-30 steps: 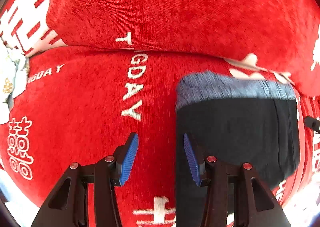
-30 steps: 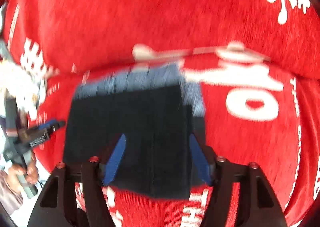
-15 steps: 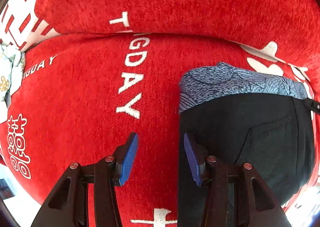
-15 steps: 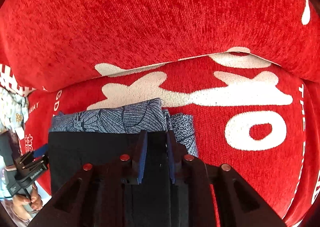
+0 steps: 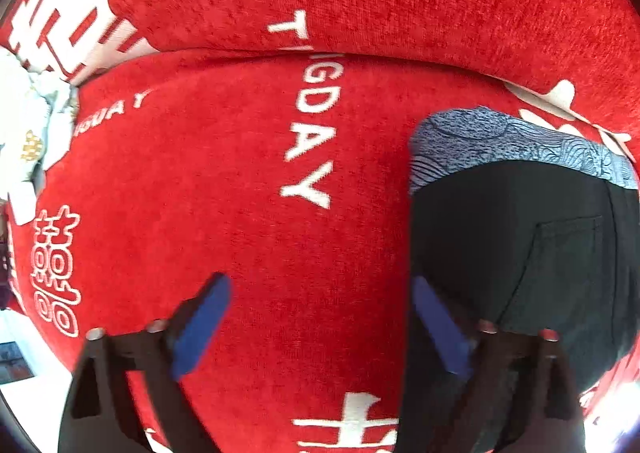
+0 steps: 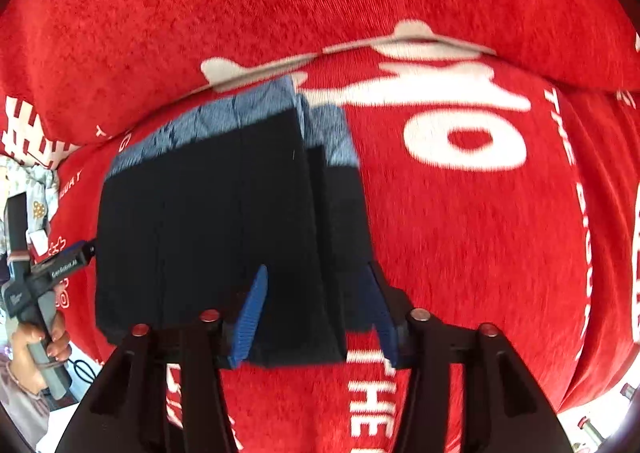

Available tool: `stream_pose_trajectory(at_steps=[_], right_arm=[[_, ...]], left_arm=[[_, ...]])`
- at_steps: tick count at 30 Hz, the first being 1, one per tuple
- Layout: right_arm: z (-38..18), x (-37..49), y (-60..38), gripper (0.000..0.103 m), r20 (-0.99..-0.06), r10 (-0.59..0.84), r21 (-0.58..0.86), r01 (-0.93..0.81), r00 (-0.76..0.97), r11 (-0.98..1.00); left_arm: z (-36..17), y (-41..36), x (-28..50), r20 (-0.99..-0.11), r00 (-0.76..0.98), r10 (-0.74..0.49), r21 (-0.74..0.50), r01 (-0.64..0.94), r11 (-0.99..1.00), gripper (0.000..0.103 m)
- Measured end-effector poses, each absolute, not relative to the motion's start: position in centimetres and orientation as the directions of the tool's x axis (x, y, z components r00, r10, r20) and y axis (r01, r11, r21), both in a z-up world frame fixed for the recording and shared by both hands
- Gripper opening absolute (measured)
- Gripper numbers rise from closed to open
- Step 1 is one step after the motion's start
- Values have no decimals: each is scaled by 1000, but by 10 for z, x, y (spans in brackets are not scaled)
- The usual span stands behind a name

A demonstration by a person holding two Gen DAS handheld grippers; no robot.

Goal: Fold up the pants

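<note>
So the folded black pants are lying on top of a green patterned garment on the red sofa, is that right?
Not quite: the garment under the folded black pants is blue patterned, not green. The left wrist view shows it clearly. The rest holds: both lie on the red sofa.

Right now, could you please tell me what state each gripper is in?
Left gripper: opening wide, nothing between its pads, only the red cover below.
Right gripper: opening, astride the folded black pants, not pinching them.

Left gripper (image 5: 320, 327) jaws opening over red cover (image 5: 240, 213), nothing between; folded black pants (image 5: 520, 253) at right, atop blue patterned cloth (image 5: 500, 141).
</note>
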State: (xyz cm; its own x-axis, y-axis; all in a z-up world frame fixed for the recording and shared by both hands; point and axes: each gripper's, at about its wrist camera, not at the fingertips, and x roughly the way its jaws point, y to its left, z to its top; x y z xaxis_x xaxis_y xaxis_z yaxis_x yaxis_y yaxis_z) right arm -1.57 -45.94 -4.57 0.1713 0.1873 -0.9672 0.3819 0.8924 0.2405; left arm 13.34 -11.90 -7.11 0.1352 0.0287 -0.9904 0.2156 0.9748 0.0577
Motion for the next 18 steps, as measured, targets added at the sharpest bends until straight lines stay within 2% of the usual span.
stream_pose_trajectory(at_steps=[6,9,15,16,17,18], right_arm=[[-43,-24,-461,71,-963,205,258,384,173,887],[-41,-26,-460,80,-962,207,261,375,178,890],[-39,-32,-460,82,-951,239,298,367,198,881],[-39,-33,-459,84,-948,247,306,366,200,879],[-40,-34,-459,91,-946,252,312,364,203,878],[-39,-35,-458,92,-945,254,315,363,207,877]], left_arm=[[-60,-120,130,-992,124,10,39,234,971,96],[-56,-121,127,-993,121,-3,26,231,973,96],[-47,-121,125,-992,101,-73,-47,239,970,96],[-45,-122,124,-992,98,-86,-60,241,969,98],[-45,-122,123,-991,93,-97,-72,242,968,103],[-42,-124,122,-989,88,-116,-91,244,966,103]])
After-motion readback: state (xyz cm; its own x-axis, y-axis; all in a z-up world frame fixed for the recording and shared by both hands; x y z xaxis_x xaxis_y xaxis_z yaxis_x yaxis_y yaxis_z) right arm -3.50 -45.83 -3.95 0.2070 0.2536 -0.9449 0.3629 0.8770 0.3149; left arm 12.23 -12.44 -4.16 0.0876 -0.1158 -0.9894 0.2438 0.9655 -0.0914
